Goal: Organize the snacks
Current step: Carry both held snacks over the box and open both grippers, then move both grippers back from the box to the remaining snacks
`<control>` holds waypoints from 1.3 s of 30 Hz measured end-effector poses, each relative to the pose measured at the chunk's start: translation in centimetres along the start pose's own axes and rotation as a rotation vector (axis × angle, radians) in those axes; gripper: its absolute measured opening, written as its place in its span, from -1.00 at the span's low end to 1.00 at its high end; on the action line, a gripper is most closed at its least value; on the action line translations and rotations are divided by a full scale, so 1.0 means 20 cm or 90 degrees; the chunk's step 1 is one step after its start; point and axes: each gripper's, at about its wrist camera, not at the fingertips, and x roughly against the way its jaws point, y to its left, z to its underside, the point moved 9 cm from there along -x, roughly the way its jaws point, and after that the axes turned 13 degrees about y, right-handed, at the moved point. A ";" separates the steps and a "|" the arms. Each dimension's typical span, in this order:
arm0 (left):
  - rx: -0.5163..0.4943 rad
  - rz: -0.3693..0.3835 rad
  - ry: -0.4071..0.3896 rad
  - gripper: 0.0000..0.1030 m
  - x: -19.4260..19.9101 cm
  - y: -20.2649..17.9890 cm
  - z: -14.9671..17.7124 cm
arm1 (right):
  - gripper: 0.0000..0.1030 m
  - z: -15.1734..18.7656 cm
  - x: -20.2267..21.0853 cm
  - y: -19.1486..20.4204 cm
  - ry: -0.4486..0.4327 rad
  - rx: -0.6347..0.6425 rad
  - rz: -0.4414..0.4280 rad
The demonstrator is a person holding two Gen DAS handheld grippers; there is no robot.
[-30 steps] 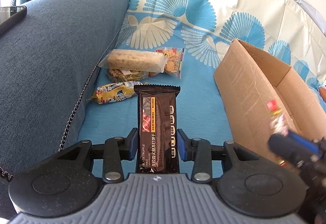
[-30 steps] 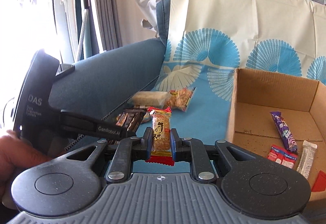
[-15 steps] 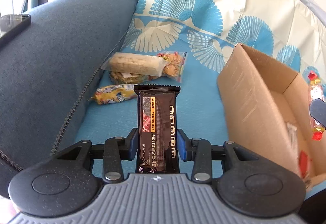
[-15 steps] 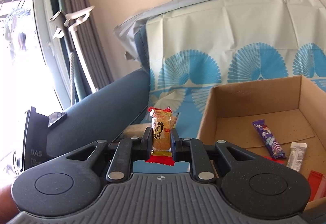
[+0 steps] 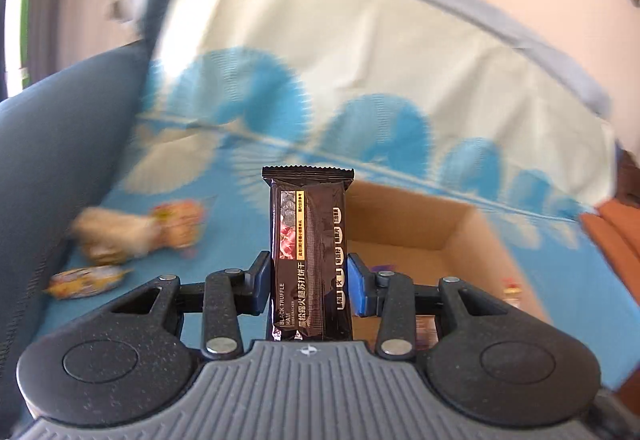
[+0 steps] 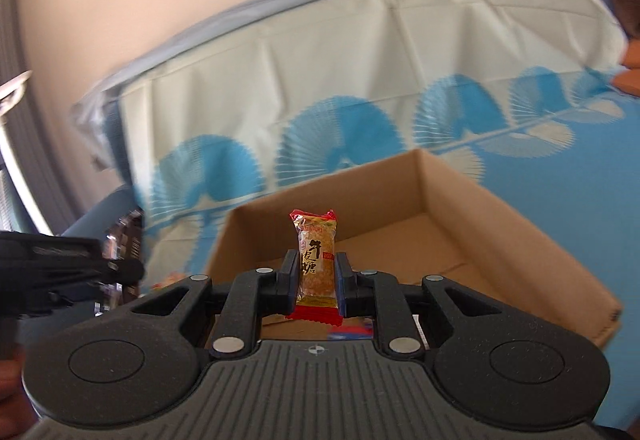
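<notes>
The sofa seat is covered by a blue fan-print cloth (image 6: 580, 176). On it a cardboard box (image 6: 500, 240) is set, open at the top, and a few wrappers are only partly made out on its floor.

In the left wrist view, three loose snacks (image 5: 136, 236) are seen on the cloth to the left of the box, blurred, well apart from both grippers.

The left gripper (image 5: 308, 286) is clamped on a dark cracker pack (image 5: 308, 252), whose long axis runs forward along the fingers. The box lies ahead and to the right of it, its near wall hidden behind the pack.

The right gripper (image 6: 316, 280) is closed on a small orange candy (image 6: 316, 264), held upright, long axis along the fingers. It is judged the nearer hand: the box opening is directly ahead and below, so the release is expected to turn on clearing the near rim.

Against the earlier frames, both grips are unchanged. Both views have swung from the loose snacks toward the box, which was formerly off to the right in each, and the right gripper has rolled.
</notes>
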 end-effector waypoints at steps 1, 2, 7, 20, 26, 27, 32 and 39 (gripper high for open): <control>-0.007 0.025 0.008 -0.16 -0.01 -0.07 0.00 | -0.63 0.00 0.00 -0.03 -0.006 -0.018 0.006; -0.013 0.048 0.018 -0.12 -0.02 -0.13 0.01 | -0.57 -0.01 0.01 -0.06 -0.012 -0.029 0.012; -0.050 0.085 0.011 0.55 0.00 -0.31 0.07 | 0.33 0.00 0.02 -0.09 -0.023 -0.039 0.046; -0.063 -0.024 -0.079 0.67 0.21 0.14 0.26 | 0.99 0.04 0.04 0.05 -0.007 0.033 0.075; -0.023 -0.073 -0.060 0.68 0.21 0.39 0.43 | 0.99 0.08 0.10 0.21 -0.019 0.122 0.107; -0.016 -0.065 -0.051 0.68 0.21 0.40 0.49 | 0.99 0.09 0.11 0.24 -0.016 0.132 0.104; -0.003 -0.011 0.036 0.24 0.14 0.42 0.73 | 0.99 0.18 0.18 0.35 0.000 0.172 0.041; -0.025 0.050 -0.007 -0.28 0.27 0.36 0.71 | 0.98 0.26 0.26 0.42 0.036 0.161 -0.042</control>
